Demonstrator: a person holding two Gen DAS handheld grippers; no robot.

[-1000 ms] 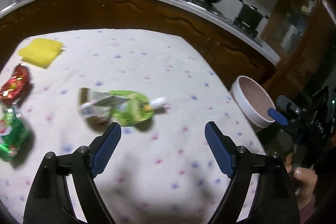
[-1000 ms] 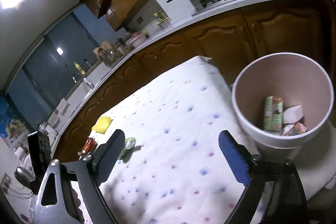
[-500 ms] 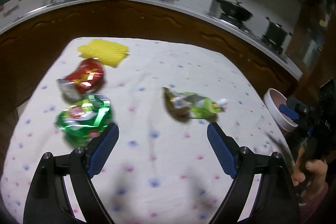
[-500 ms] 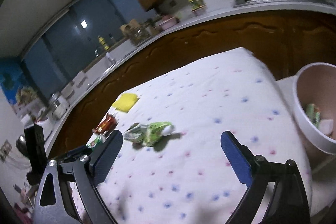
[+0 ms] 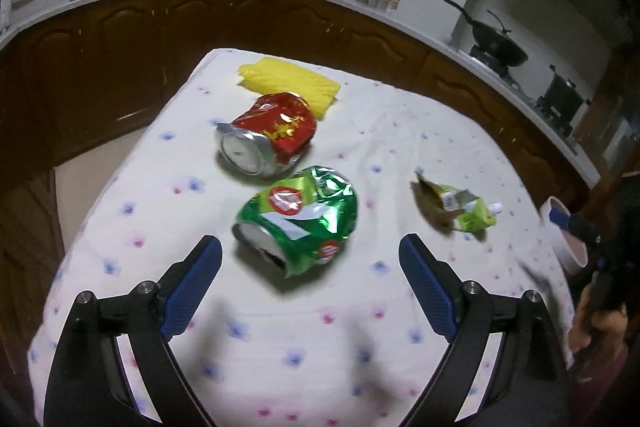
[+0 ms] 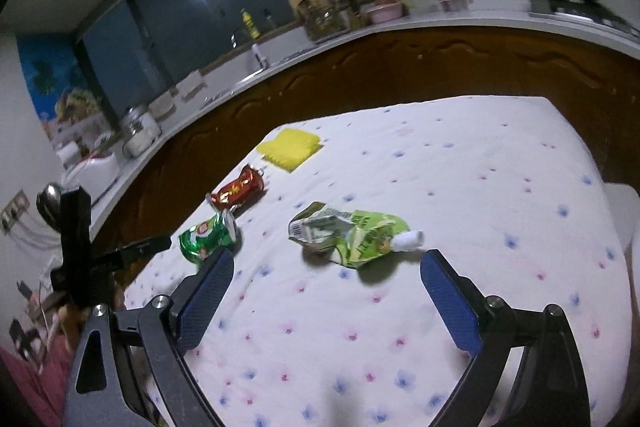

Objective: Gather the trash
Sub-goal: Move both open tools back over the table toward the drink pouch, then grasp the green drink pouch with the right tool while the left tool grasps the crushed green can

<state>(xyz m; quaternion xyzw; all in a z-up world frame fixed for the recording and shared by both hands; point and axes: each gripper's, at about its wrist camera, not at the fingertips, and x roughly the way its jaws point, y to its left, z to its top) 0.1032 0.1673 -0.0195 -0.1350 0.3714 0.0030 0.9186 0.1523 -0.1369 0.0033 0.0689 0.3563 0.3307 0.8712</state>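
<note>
A crushed green can (image 5: 298, 219) lies on the dotted white tablecloth (image 5: 400, 131), just ahead of my left gripper (image 5: 309, 243). Its jaws are opening and its pads touch nothing. Behind that can lie a crushed red can (image 5: 268, 139) and a yellow ribbed pad (image 5: 290, 83). A flattened green pouch (image 6: 352, 235) with a white cap lies just beyond my right gripper (image 6: 327, 257), which is open and empty. In the right wrist view the green can (image 6: 206, 237) and red can (image 6: 238, 189) sit left of the pouch.
A pink-and-white bin (image 5: 564, 239) stands off the table's right edge. A hand (image 5: 592, 319) holds the right tool there. Dark wood cabinets and a counter with a wok (image 5: 498, 45) run around the far side of the table.
Both views have swung left across the table. The two cans now sit in front of the left gripper. The pouch has come before the right gripper, and the bin has left the right view.
</note>
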